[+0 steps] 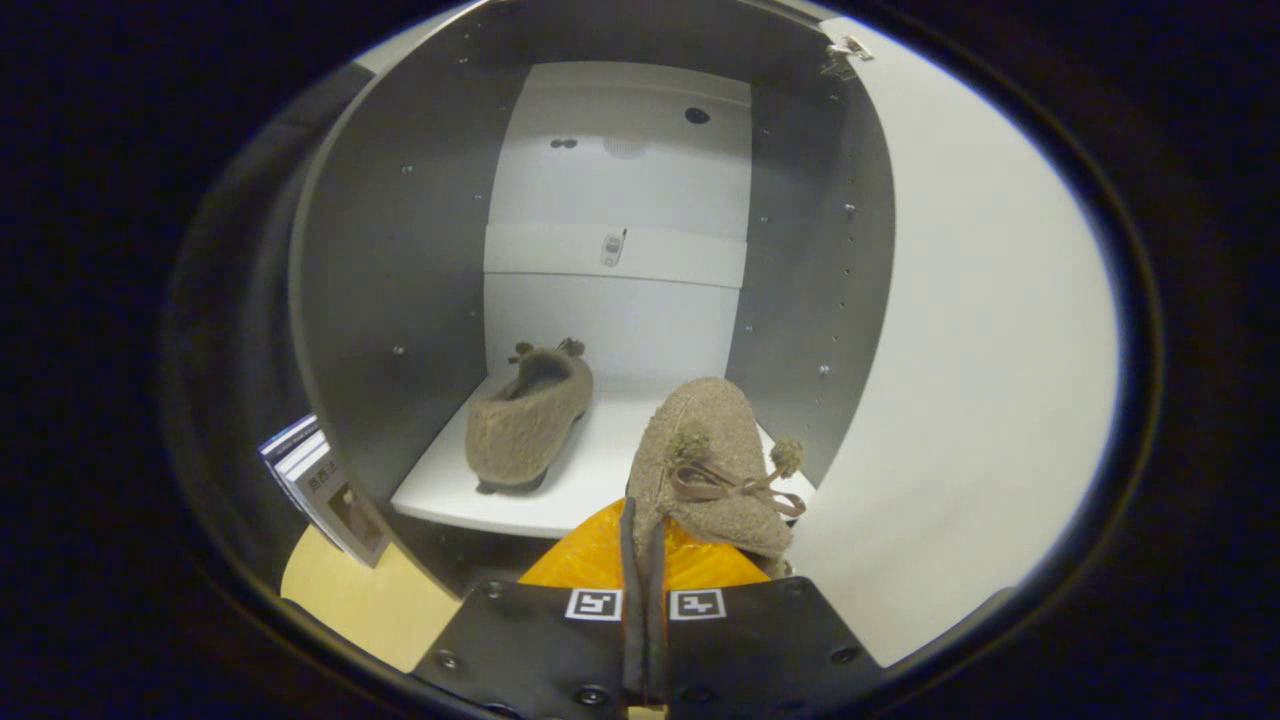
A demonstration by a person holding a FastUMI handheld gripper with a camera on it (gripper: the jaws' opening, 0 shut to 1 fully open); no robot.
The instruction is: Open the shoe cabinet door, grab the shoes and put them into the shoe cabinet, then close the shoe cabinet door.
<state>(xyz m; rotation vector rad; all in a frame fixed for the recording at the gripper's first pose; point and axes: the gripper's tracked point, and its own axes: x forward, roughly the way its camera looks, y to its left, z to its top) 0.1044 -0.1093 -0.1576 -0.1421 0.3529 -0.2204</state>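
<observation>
Tan slipper (712, 470) pinched in the hand-held gripper (645, 560) — its twin (528, 420) on the cabinet shelf (600, 490).

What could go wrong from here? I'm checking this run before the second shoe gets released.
1. The gripper looks shut on only the edge of the held shoe, so it may slip or swing before it reaches the shelf.
2. The held shoe hangs near the shelf's front edge; released here, it could tip off.
3. The first shoe already lies on the shelf; pushing forward carelessly could knock it.
</observation>
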